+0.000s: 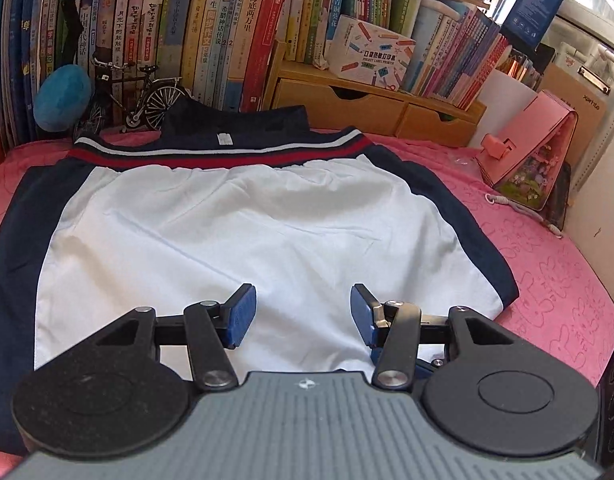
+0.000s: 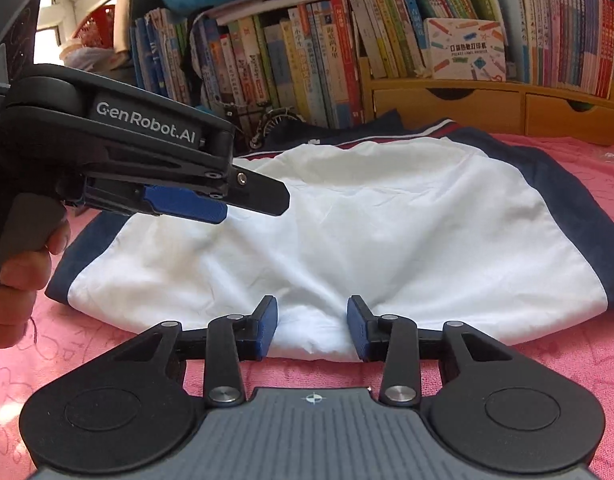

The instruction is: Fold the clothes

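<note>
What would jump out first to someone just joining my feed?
The white and navy jacket with a red-striped collar band, spread flat across the pink bedspread. Next, both open tools at its near hem: the left tool over the white cloth, the right tool at the edge. Behind stands a packed bookshelf.

"GenRobot.AI" in white letters on the side of the left hand-held gripper [image 2: 217, 204], "POCKET LABEL PRINTER" on the white box [image 1: 370, 56] right of the red book [image 1: 263, 40], which reads 海底两万里 down its spine
</note>
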